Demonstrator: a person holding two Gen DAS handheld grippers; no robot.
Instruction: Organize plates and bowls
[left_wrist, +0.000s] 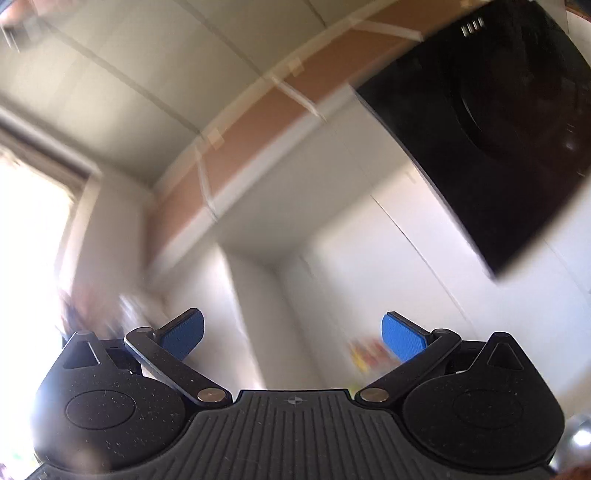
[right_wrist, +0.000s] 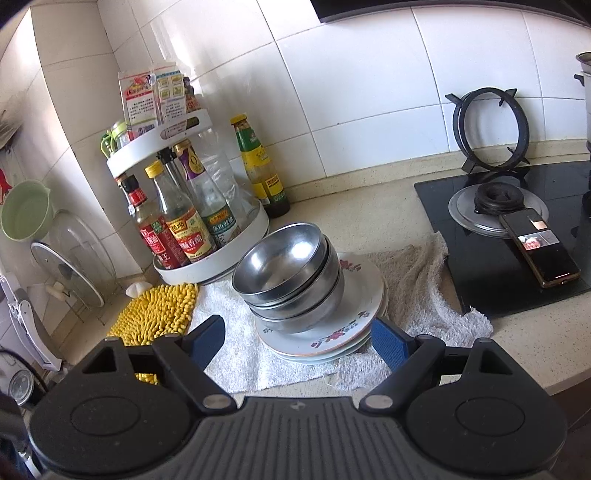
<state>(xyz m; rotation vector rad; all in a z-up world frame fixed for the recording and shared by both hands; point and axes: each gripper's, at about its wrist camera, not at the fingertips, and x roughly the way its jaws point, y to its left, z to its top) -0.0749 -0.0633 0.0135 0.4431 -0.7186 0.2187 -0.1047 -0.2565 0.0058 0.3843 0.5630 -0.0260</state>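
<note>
A nested stack of steel bowls (right_wrist: 288, 273) is seen at the centre of the right wrist view, set on a stack of floral plates (right_wrist: 332, 332). The plates are laid on a white towel (right_wrist: 236, 332), with a beige towel (right_wrist: 417, 280) spread beside it toward three o'clock. Both stacks are framed between the blue pads of the right gripper (right_wrist: 297, 341), whose jaws are held wide apart with nothing between them; no contact with the plates can be made out, though the pad at four o'clock is seen just beside the plate rim.

A two-tier white condiment rack (right_wrist: 207, 269) filled with sauce bottles is placed at ten o'clock from the bowls, and a yellow-labelled bottle (right_wrist: 260, 166) is stood on the counter behind, at twelve o'clock. A yellow chenille mat (right_wrist: 155, 314) is laid at nine o'clock. At three o'clock a black glass hob (right_wrist: 480, 258) is found — a phone (right_wrist: 539, 247) is rested on it, partly on the burner plate, and a pan support (right_wrist: 487, 129) is leaned upright against the tiled wall.

The left gripper (left_wrist: 291, 336) is pointed upward at blurred ceiling and walls — its jaws are likewise spread, empty. A black range hood (left_wrist: 498, 129) is seen at two o'clock there.
</note>
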